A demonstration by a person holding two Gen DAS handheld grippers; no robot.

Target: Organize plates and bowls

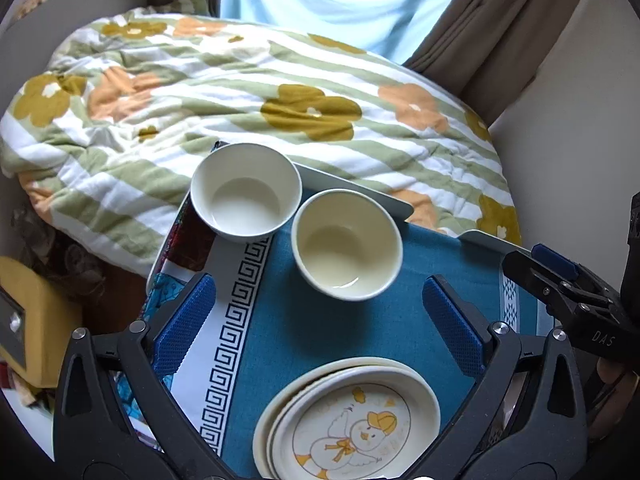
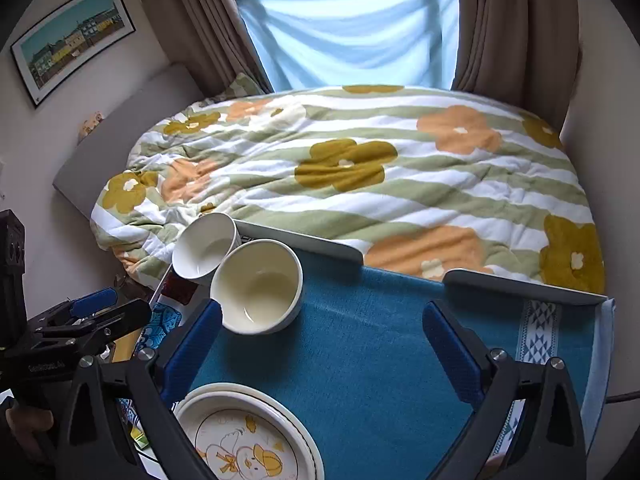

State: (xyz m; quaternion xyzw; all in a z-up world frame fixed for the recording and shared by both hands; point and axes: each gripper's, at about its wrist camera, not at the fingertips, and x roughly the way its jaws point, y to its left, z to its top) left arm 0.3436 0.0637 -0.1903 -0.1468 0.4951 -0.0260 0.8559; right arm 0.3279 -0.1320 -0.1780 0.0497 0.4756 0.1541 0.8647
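A white bowl [image 1: 246,192] [image 2: 204,250] and a cream bowl [image 1: 346,244] [image 2: 258,284] stand side by side, touching, at the far left of a blue-clothed tray table [image 1: 304,332] [image 2: 372,344]. A stack of cream plates [image 1: 352,420] [image 2: 248,436], the top one printed with a yellow duck, lies at the near edge. My left gripper [image 1: 320,320] hangs open above the cloth between the cream bowl and the plates, holding nothing. My right gripper [image 2: 322,350] is open and empty over bare cloth, to the right of the plates. Each gripper shows at the other view's edge [image 1: 532,258] [image 2: 116,308].
The tray's grey raised rim [image 1: 360,188] [image 2: 348,248] runs along the far side with a gap in the middle. Behind it lies a bed with a flowered, striped quilt [image 1: 240,92] [image 2: 360,168]. Brown curtains [image 2: 512,28] hang at the window.
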